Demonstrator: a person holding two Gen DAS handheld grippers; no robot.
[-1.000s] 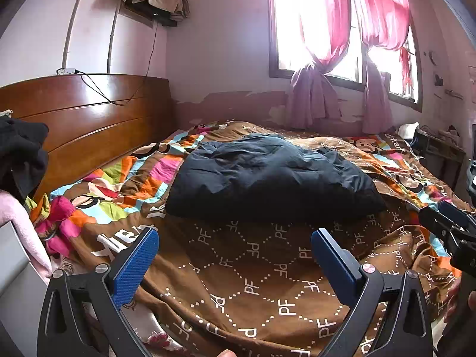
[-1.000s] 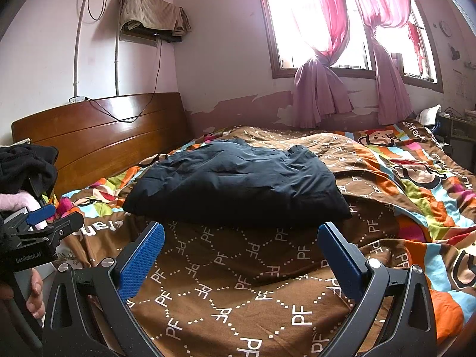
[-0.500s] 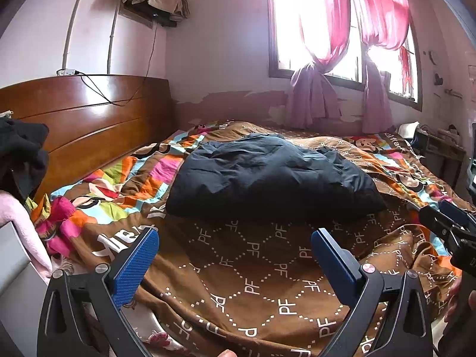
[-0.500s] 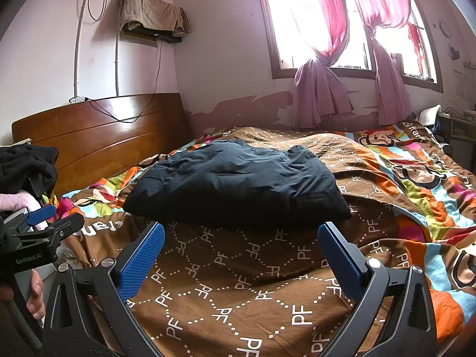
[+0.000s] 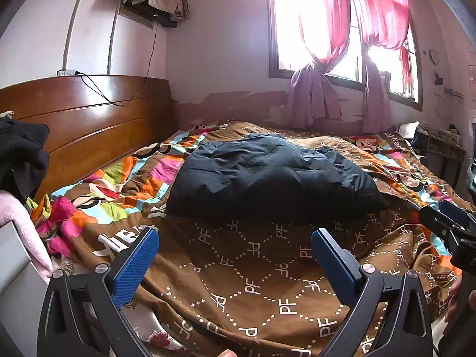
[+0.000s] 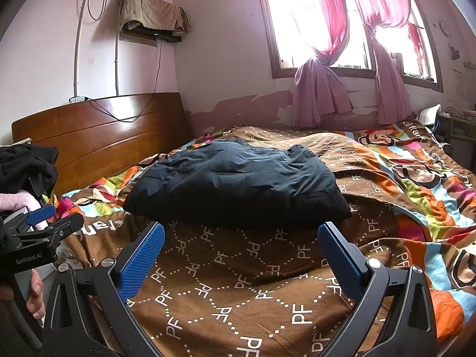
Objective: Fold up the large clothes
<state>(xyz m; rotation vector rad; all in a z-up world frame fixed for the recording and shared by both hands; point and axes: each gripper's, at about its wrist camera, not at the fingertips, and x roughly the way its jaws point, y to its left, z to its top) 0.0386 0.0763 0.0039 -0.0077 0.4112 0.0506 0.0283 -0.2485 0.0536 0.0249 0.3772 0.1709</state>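
Both tools, left [image 5: 233,255] and right [image 6: 241,251], gape empty before the dark garment's [image 6: 235,184] near edge.

A brown quilt [image 5: 253,270] printed "PF", with bright cartoon panels, covers the bed. A wooden headboard [image 6: 98,136] stands against the pink wall, with a cable draped over it. Pink curtains [image 6: 321,59], knotted at mid-height, hang at the bright window [image 5: 351,23].

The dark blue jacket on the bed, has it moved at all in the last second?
No. The dark blue jacket lies in the same spot on the brown PF-patterned quilt, its near edge against the same printed letters and equally far from the wooden headboard.
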